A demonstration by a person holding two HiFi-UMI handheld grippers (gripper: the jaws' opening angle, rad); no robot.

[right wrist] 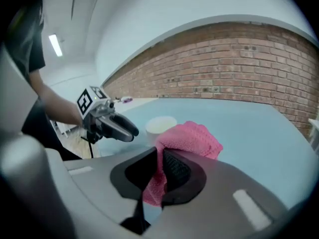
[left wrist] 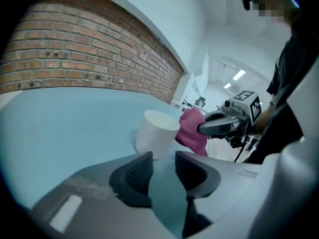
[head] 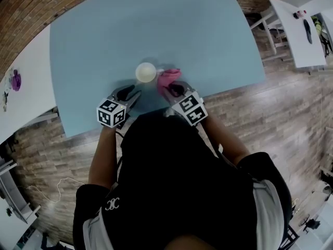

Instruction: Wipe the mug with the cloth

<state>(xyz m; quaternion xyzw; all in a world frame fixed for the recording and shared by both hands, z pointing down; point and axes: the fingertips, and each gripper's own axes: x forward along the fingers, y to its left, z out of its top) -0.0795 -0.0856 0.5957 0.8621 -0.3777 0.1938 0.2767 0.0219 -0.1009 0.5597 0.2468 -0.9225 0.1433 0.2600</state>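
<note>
A white mug point(head: 146, 72) stands upright on the pale blue table point(head: 156, 25), near its front edge. It also shows as the mug point(left wrist: 155, 133) just beyond my left gripper point(left wrist: 163, 169), whose jaws stand apart with nothing between them. The pink cloth point(head: 168, 78) hangs right of the mug, pinched in my right gripper point(head: 174, 89). In the right gripper view the cloth point(right wrist: 192, 139) bunches above the jaws and trails down between the pads of the right gripper point(right wrist: 160, 169). My left gripper point(head: 128, 94) sits just short of the mug.
White tables point(head: 296, 27) with small items stand at the far right, and another white surface point(head: 23, 82) with a purple object lies left. Wood-look floor surrounds the blue table, and a brick wall point(left wrist: 89, 59) runs behind it.
</note>
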